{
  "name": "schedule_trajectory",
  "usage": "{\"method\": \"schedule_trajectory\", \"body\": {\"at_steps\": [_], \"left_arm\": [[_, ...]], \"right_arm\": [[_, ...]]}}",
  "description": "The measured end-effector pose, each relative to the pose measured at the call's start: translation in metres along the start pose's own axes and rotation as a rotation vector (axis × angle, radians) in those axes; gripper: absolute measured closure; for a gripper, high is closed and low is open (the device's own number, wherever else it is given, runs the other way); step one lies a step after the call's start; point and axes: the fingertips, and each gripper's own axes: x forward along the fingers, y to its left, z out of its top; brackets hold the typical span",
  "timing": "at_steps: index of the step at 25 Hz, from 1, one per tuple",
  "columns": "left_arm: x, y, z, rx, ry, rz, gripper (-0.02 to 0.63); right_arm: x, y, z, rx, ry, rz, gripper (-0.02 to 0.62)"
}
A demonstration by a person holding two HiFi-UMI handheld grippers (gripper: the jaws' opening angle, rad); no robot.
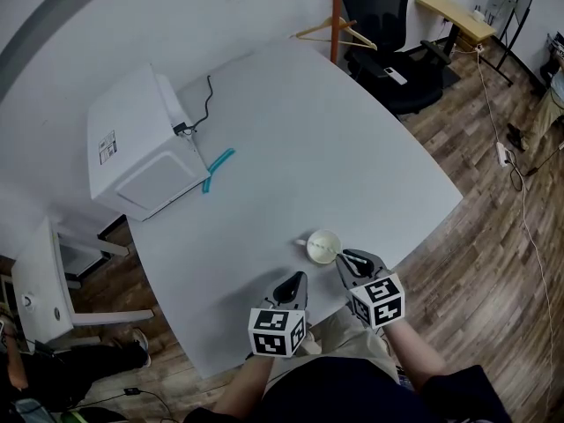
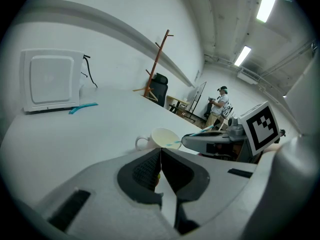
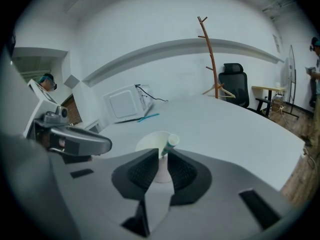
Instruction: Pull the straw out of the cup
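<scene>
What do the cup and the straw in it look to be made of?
The cup is probably glazed ceramic: cream-white and smooth, with a thick rim and a loop handle, though plastic is possible. The straw looks like paper, matte white with teal stripes, but plastic cannot be ruled out.

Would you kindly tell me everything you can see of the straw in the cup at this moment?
The white straw with teal bands is slim and straight, with an open round upper end. Its lower part stands in the cream handled cup on the white table, and it leans over the rim toward the right gripper, whose jaws appear to pinch it near the top. The left gripper, jaws together, does not touch it.
</scene>
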Motion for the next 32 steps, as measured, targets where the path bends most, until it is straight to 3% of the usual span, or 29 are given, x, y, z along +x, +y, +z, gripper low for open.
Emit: {"method": "schedule_trajectory", "body": {"at_steps": [4, 32], "left_arm": [[-0.002, 0.001, 0.000, 0.001, -0.003, -0.002, 0.588], [-0.065, -0.016, -0.010, 0.049, -0.051, -0.045, 0.588]], "right_arm": [[-0.001, 0.001, 0.002, -0.027, 0.002, -0.014, 0.551], [-0.073, 0.050, 0.034, -0.055, -0.169, -0.113, 0.552]]}}
